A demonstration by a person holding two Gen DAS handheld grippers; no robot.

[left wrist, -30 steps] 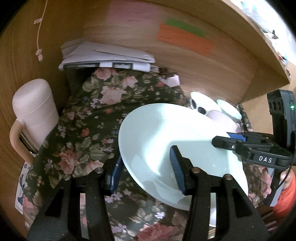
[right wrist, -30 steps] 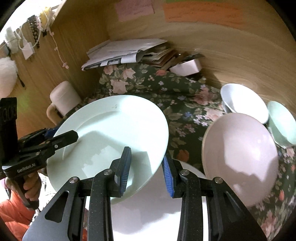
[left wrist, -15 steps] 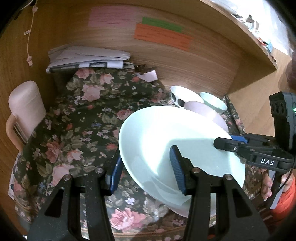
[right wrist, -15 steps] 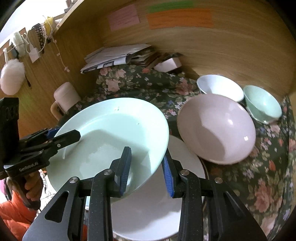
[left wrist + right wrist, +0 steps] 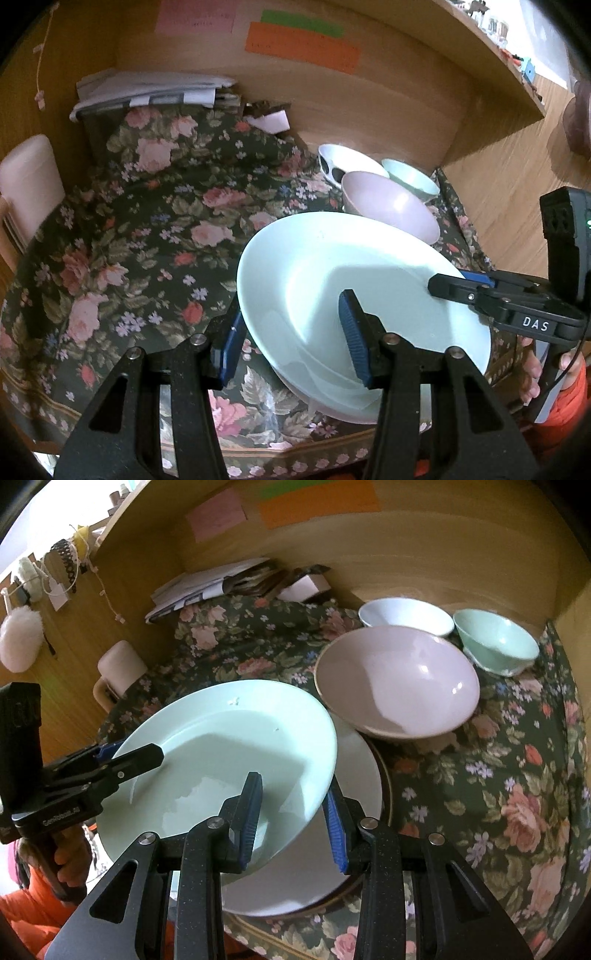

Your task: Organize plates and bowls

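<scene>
Pale-green plate (image 5: 221, 746) pinched at opposite rims by left claw (image 5: 291, 332) and right claw (image 5: 291, 816).

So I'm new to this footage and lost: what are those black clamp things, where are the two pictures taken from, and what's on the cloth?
They are hand-held grippers, one in each of a person's hands, each carrying a camera that looks along its jaws. In the left one's view, the left gripper clamps one edge of a pale green plate. In the other view, the right gripper clamps the opposite edge. The plate is tilted above a white plate on the floral cloth. Behind sit a pink bowl, a white bowl and a green bowl.
</scene>
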